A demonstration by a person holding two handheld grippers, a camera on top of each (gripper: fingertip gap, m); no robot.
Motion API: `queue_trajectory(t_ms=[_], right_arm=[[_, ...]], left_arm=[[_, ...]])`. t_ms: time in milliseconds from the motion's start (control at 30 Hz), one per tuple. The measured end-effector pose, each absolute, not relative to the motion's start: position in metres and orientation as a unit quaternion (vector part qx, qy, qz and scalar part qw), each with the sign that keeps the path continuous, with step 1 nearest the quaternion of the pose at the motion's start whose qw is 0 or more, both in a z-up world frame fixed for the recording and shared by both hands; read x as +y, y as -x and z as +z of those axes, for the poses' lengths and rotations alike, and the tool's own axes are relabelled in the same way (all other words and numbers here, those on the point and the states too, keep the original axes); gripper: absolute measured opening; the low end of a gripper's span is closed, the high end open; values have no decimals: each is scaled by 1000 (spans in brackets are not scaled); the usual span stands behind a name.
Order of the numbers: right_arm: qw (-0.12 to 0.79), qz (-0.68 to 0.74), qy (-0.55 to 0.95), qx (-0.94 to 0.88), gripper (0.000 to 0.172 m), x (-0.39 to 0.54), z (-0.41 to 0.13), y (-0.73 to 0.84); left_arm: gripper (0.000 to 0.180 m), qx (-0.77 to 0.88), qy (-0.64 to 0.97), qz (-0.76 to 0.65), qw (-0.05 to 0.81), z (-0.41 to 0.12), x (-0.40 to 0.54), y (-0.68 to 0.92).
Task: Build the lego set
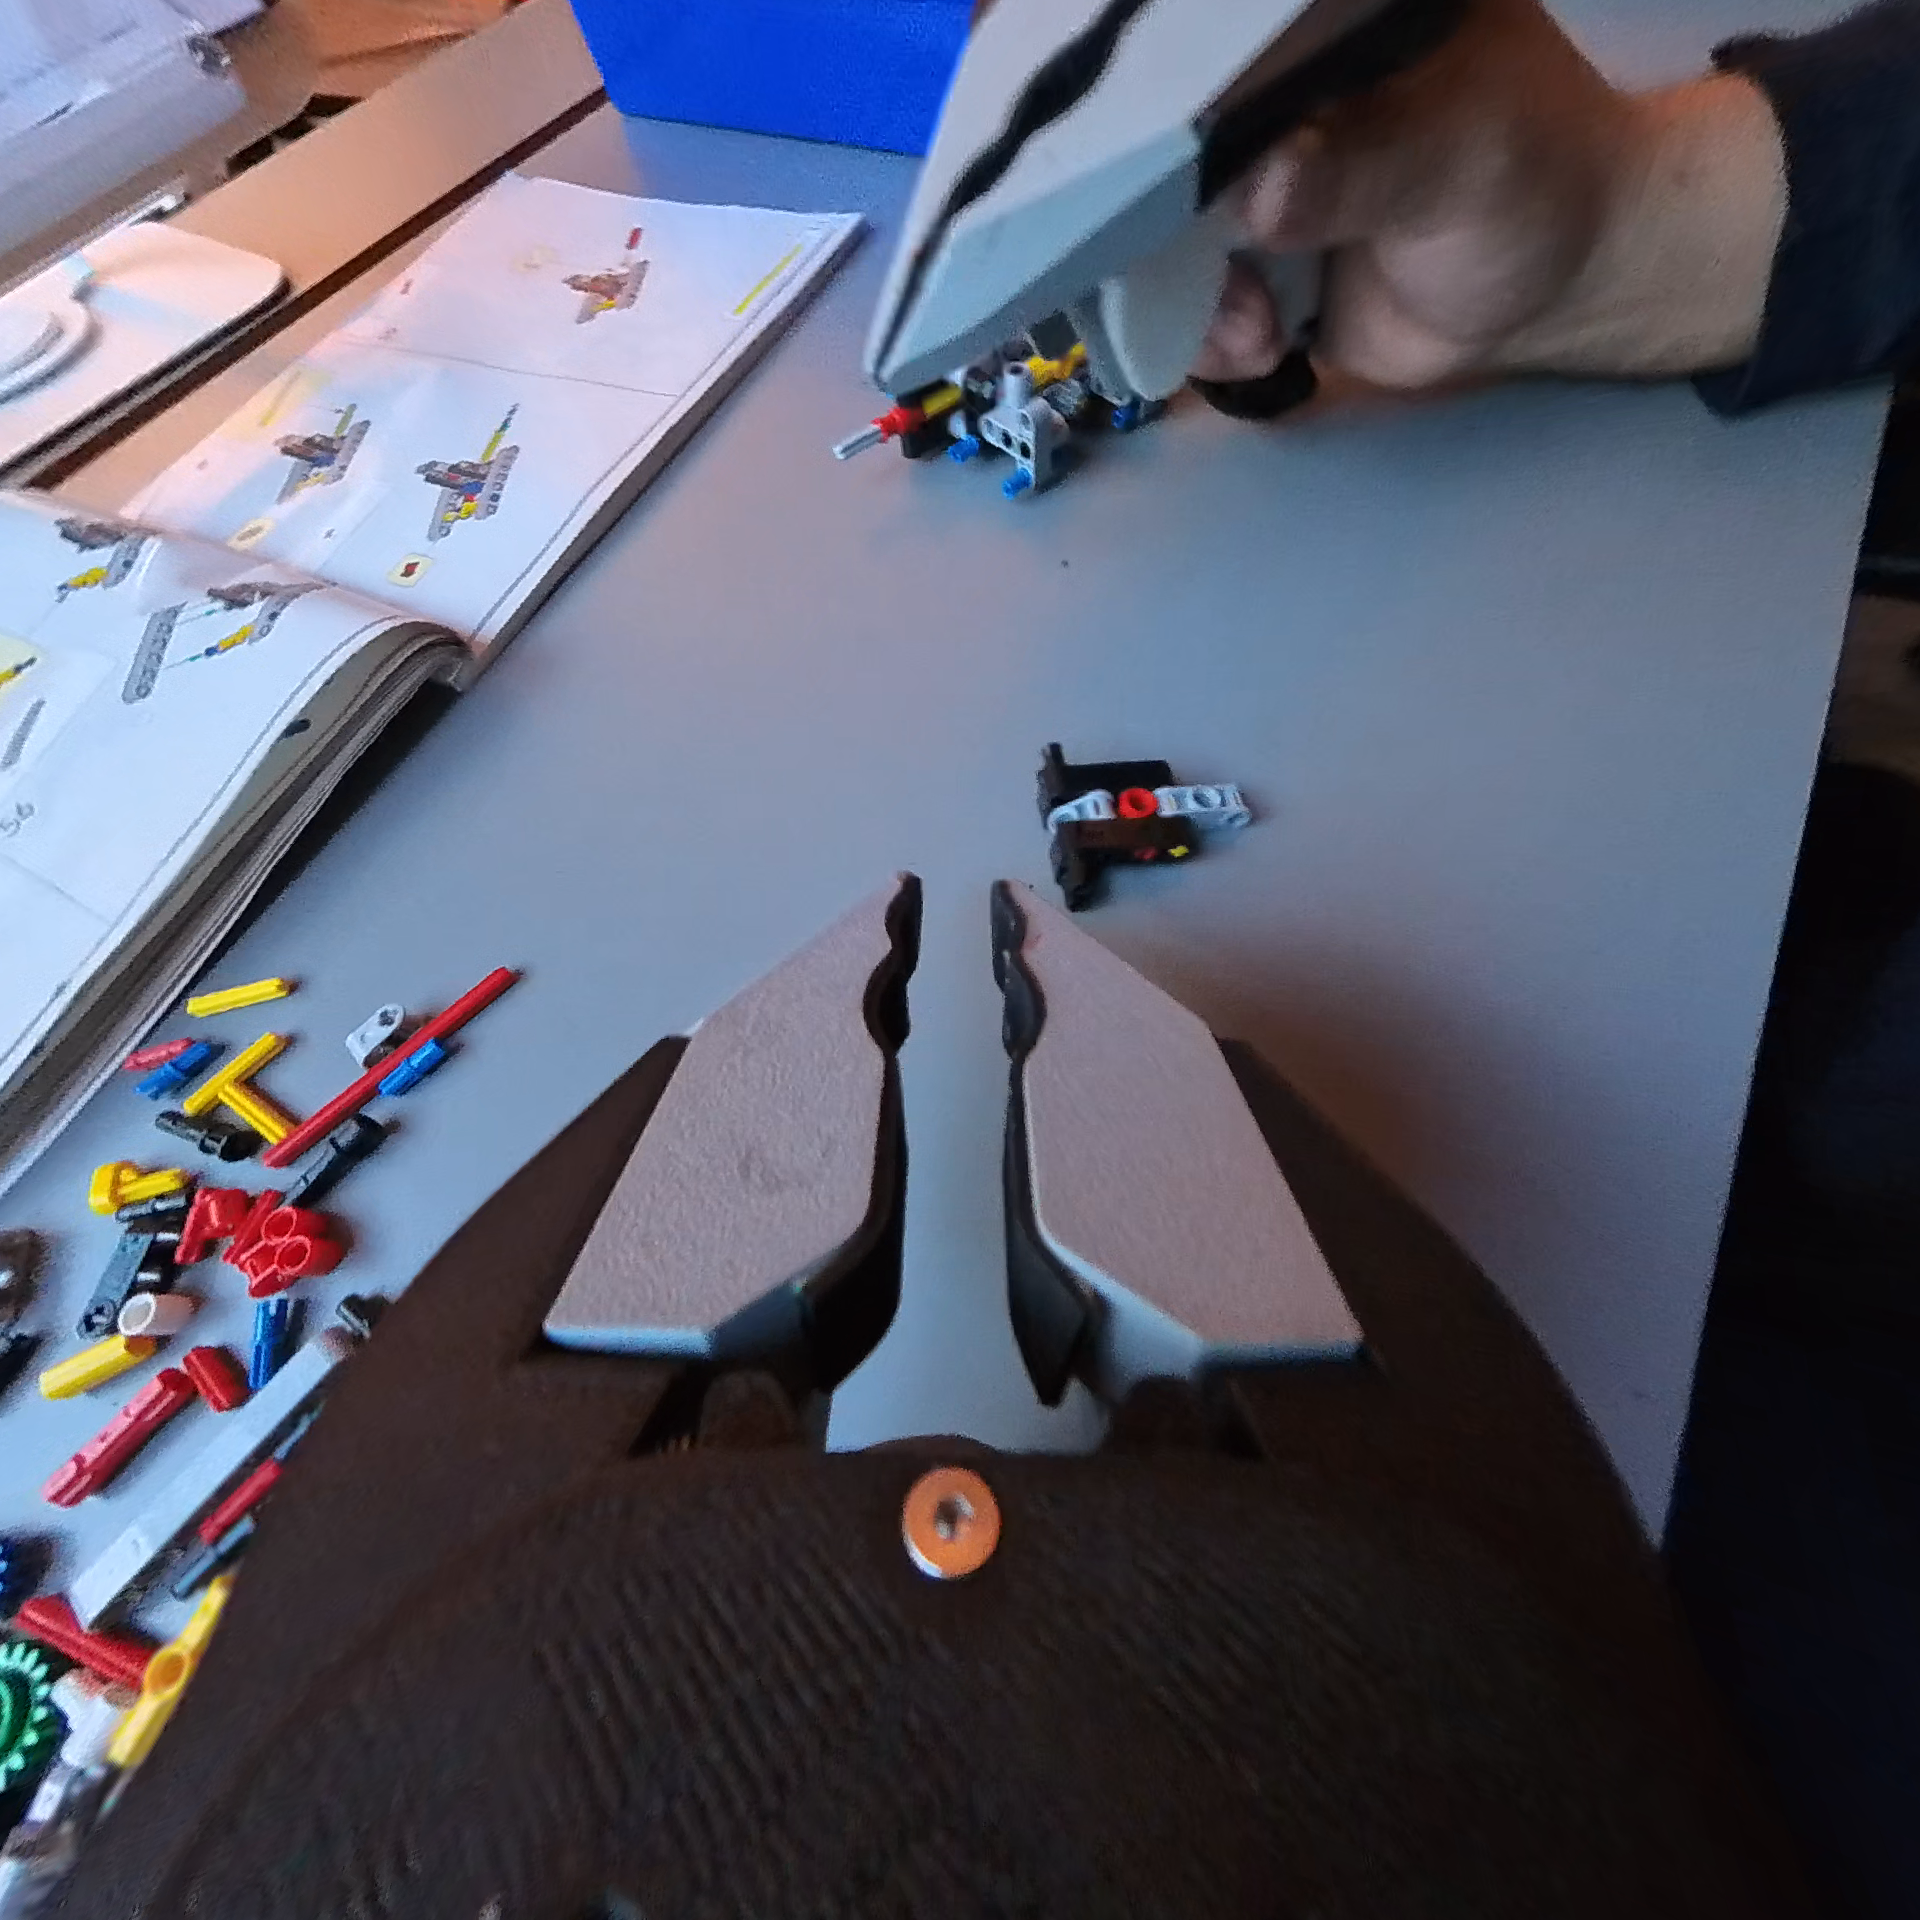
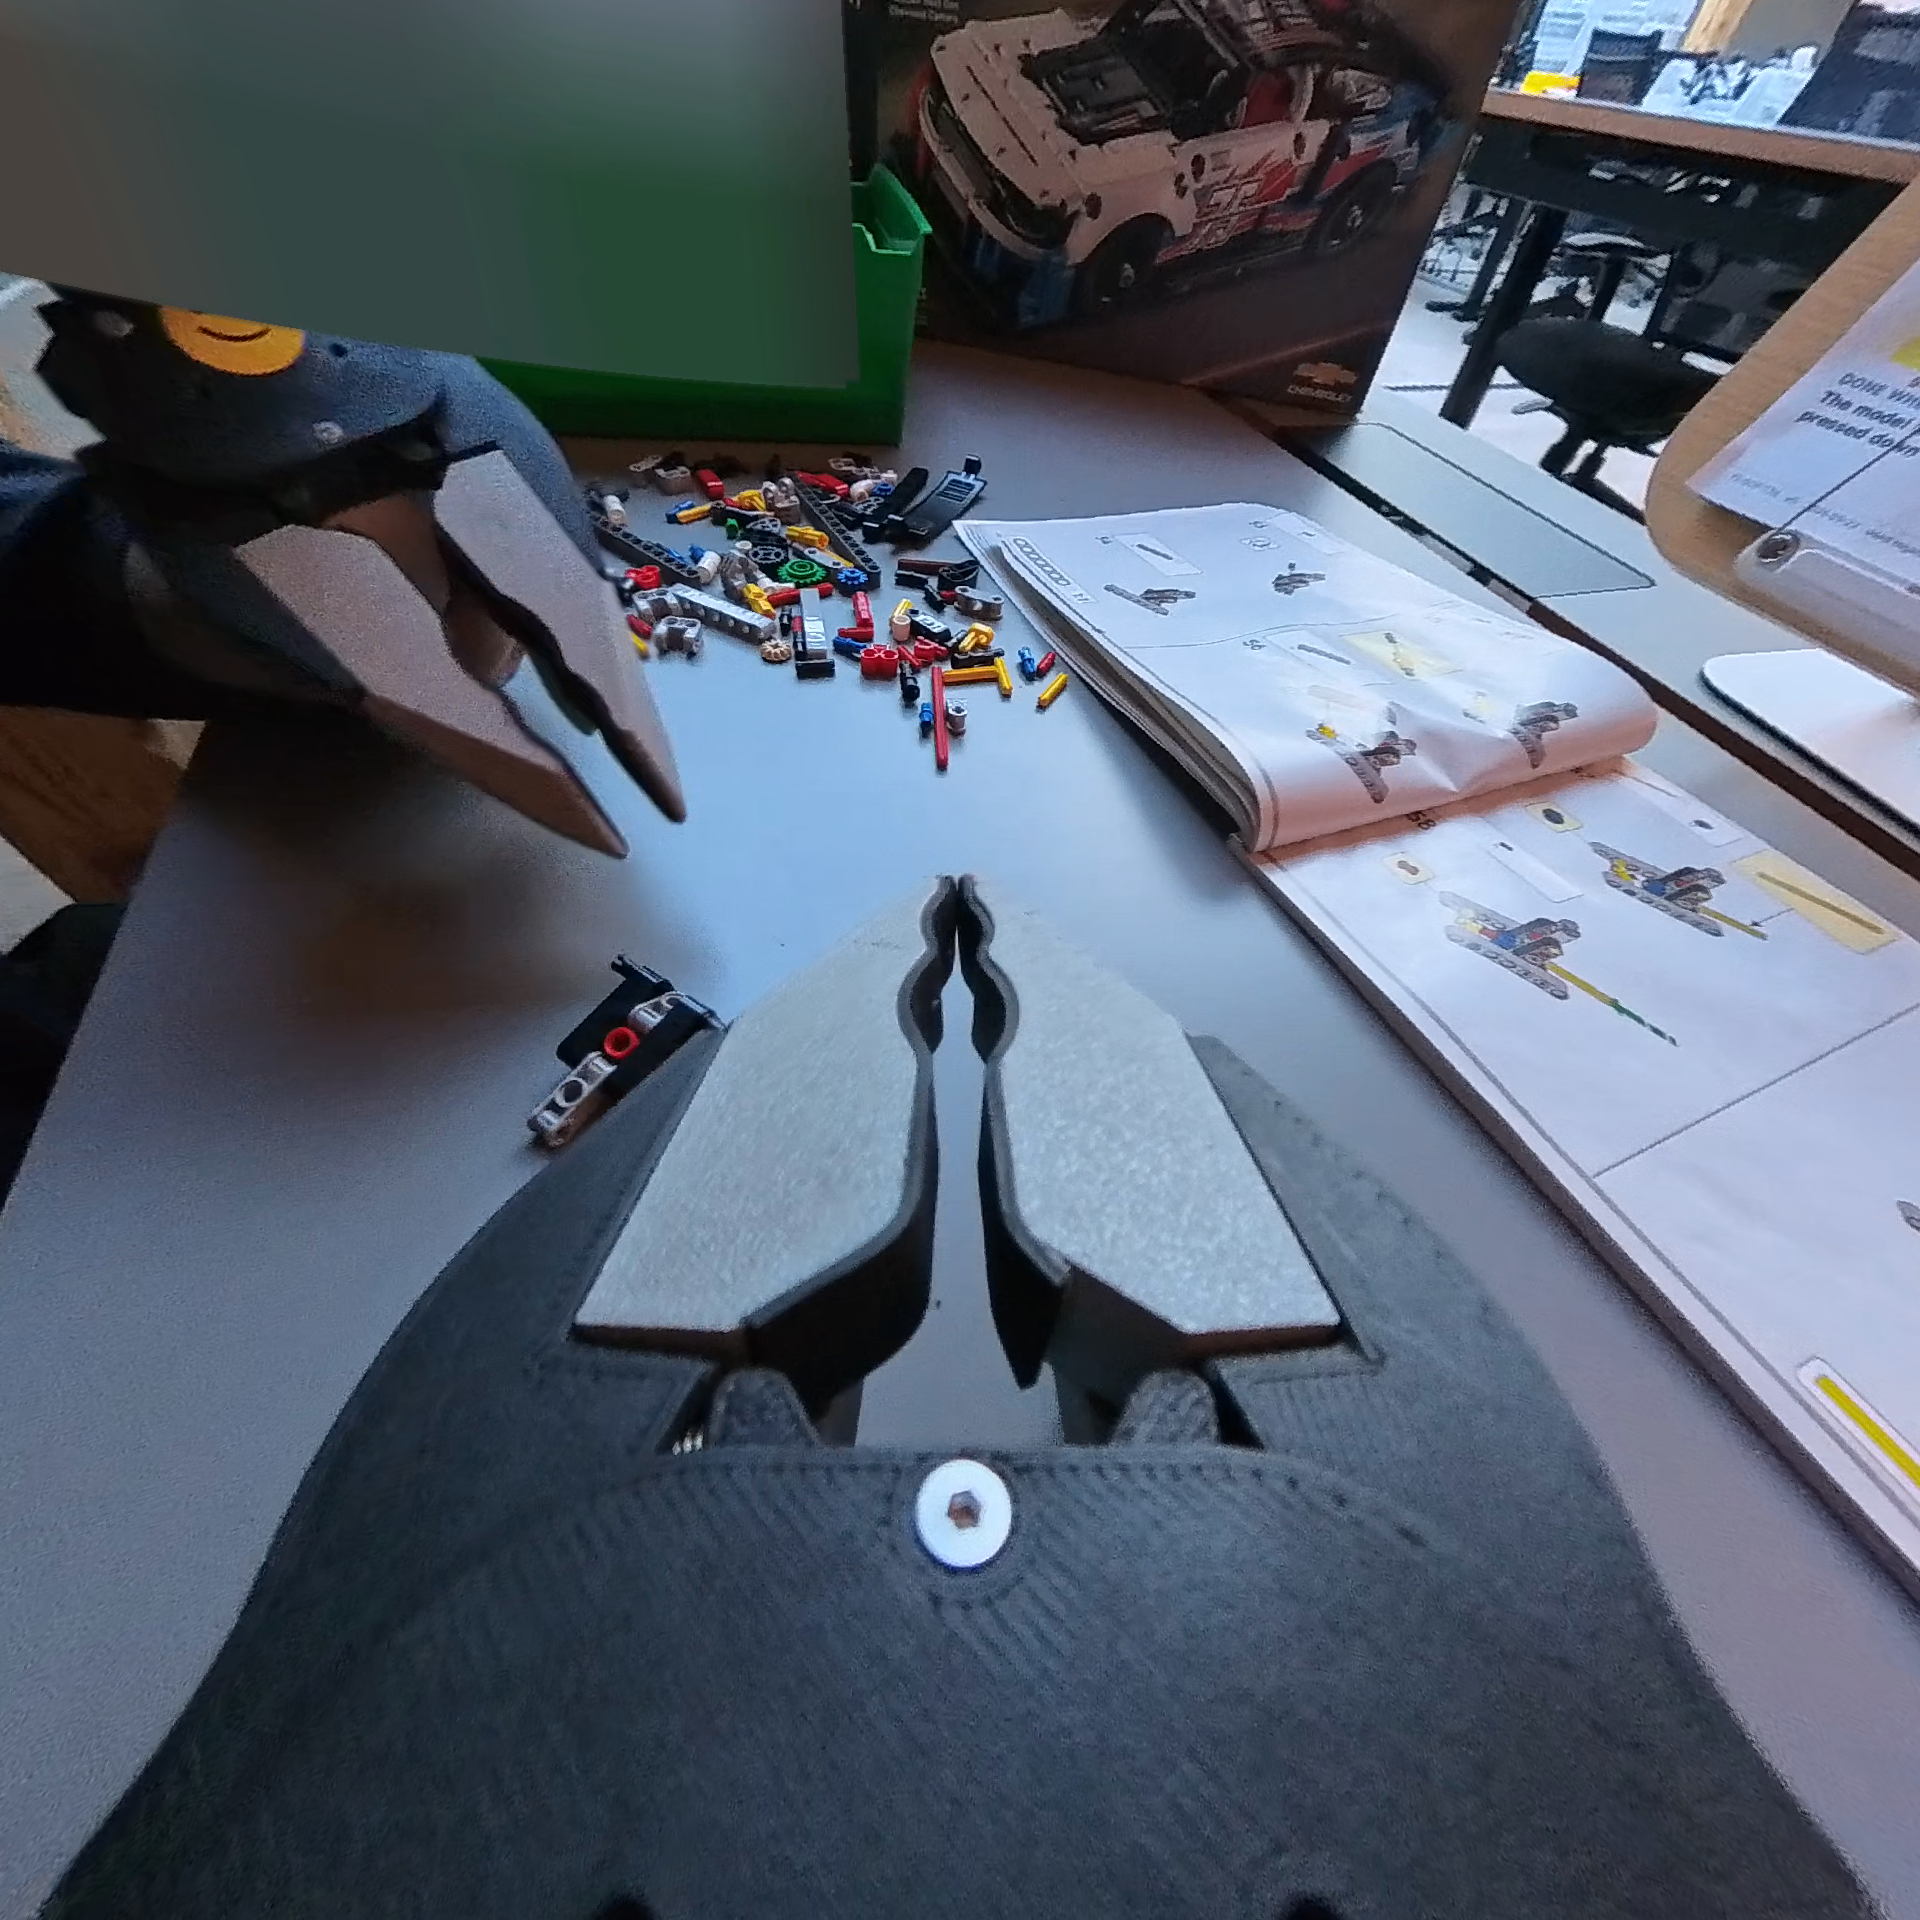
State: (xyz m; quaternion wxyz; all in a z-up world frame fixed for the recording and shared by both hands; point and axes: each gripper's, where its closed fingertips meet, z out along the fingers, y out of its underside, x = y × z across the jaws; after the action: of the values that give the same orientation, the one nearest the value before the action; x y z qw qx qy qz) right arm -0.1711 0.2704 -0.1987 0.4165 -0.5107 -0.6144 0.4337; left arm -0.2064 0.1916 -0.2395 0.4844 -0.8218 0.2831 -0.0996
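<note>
My left gripper (image 1: 956, 888) is open with nothing between its fingers, just above the grey table (image 1: 1351, 623). A small black assembly with a grey beam and a red bush (image 1: 1132, 821) lies on the table just ahead and to the right of its tips. The right wrist view shows this gripper (image 2: 646, 831) open too, with the small assembly (image 2: 623, 1039) below it. My right gripper (image 2: 956, 883) is shut, its tips touching. In the left wrist view it (image 1: 883, 364) lies low over a larger assembly of black, grey, yellow and blue parts (image 1: 997, 416), which its own view hides.
A pile of loose coloured pieces (image 1: 208, 1195) (image 2: 810, 582) lies on the table beside an open instruction booklet (image 1: 416, 416) (image 2: 1455, 779). A blue bin (image 1: 779, 62), a green bin (image 2: 883, 312) and a box with a car picture (image 2: 1143, 187) stand at the edges. The table edge (image 1: 1818, 727) is close. Tip to tip, the grippers are about 10 centimeters apart.
</note>
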Motion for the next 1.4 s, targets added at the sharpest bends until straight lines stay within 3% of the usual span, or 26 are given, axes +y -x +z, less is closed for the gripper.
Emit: queue_trajectory(t_ms=[33, 267, 400, 500, 600, 800, 967, 1200, 1400], right_arm=[[413, 439, 510, -615, 0, 269, -198, 171], [395, 437, 511, -626, 1, 259, -203, 170], [349, 422, 546, -634, 32, 249, -221, 169], [346, 424, 558, -623, 31, 240, -223, 165], [403, 405, 547, -612, 19, 237, -214, 158], [446, 361, 552, -604, 23, 220, -214, 141], [487, 335, 554, -586, 2, 218, -208, 130], [476, 312, 579, -584, 11, 219, -217, 130], [436, 308, 594, -601, 15, 215, -229, 138]], left_arm=[[10, 273, 824, -108, 485, -238, 193, 208], [13, 272, 833, -107, 470, -244, 193, 209], [16, 273, 841, -109, 454, -249, 193, 208], [18, 278, 848, -115, 435, -254, 191, 207], [21, 286, 856, -105, 417, -261, 187, 207], [20, 325, 854, -65, 400, -270, 181, 202], [11, 343, 848, -68, 398, -271, 178, 198], [7, 385, 829, -66, 401, -271, 171, 190], [19, 372, 835, -82, 398, -270, 174, 195]])
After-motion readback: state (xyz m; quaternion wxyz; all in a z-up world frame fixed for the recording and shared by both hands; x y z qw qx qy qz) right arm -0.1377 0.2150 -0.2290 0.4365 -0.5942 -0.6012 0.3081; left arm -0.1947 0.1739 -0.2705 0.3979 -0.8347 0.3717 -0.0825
